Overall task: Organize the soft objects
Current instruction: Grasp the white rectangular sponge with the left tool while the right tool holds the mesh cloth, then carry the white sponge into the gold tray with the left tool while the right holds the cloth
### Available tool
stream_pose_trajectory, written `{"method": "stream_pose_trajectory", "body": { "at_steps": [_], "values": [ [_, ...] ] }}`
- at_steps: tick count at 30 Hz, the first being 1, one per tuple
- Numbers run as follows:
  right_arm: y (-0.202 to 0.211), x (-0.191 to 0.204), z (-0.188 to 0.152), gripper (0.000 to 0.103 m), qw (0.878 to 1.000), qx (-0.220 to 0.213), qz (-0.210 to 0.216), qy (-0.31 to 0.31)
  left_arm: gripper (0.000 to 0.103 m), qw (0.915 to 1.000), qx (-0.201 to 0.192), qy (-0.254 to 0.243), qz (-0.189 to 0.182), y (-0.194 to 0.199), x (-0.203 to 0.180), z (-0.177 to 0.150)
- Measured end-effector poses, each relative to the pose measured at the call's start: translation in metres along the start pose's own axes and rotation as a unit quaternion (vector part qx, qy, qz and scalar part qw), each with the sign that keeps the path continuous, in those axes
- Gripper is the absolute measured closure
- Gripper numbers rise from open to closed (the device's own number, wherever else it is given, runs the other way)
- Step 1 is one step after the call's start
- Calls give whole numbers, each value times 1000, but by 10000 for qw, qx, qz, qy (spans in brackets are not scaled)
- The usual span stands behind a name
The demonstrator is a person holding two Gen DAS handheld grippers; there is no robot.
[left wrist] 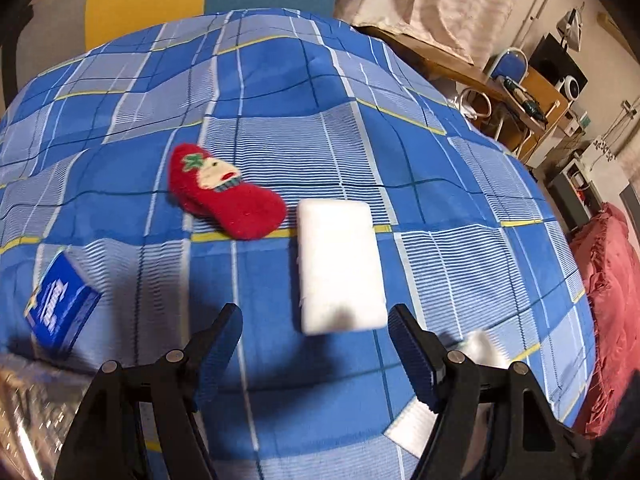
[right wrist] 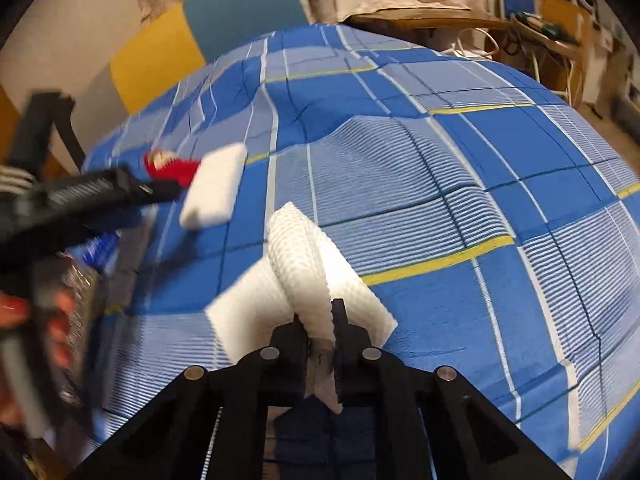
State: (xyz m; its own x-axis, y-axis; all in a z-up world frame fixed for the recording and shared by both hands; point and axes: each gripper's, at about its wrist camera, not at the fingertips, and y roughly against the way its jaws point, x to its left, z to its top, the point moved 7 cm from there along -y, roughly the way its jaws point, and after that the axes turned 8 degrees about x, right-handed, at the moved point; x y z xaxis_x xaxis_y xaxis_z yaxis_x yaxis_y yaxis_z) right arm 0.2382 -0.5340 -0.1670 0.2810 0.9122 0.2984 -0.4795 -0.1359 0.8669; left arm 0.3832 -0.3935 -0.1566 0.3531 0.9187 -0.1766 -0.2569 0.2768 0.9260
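On the blue checked bedspread lie a red sock with a cartoon face and a white sponge block. My left gripper is open, and the near end of the block sits between its fingertips with gaps on both sides. My right gripper is shut on a white waffle-weave cloth, which bunches up ahead of the jaws and drapes onto the bed. The right wrist view also has the sponge block, the red sock and the left gripper, all blurred.
A blue tissue pack lies at the left, with a shiny crinkled bag beside it. A red quilt borders the bed on the right. A wooden desk with clutter stands beyond. A yellow and blue headboard is at the back.
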Motion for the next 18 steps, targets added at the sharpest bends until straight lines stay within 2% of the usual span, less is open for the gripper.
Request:
{"method": "stream_pose_trajectory", "body": {
  "at_steps": [5,10,12,13,14,15,16,18],
  "values": [
    [24,11,6,93,9993,-360,96,60,25,10000,72,-17,22,-21,-6,14],
    [27,20,4,93,9991,-357,217,124,22,9994,324,-77,137,-43,-14,20],
    [27,19,2,93,9992,-316,195,120,22,9982,265,-290,452,-47,-16,18],
    [26,19,1,93,9993,-296,214,92,24,9974,229,-363,576,-47,-17,17],
    [24,17,3,93,9993,-285,237,73,28,9978,195,-385,506,-46,-18,16],
    [24,16,2,93,9993,-274,250,33,41,9984,152,-387,393,-43,-19,16],
    [24,15,3,93,9993,-278,258,8,47,9987,142,-377,327,-40,-19,15],
    [24,14,4,93,9991,-285,295,-38,47,9986,167,-287,406,-32,-15,13]
  ]
}}
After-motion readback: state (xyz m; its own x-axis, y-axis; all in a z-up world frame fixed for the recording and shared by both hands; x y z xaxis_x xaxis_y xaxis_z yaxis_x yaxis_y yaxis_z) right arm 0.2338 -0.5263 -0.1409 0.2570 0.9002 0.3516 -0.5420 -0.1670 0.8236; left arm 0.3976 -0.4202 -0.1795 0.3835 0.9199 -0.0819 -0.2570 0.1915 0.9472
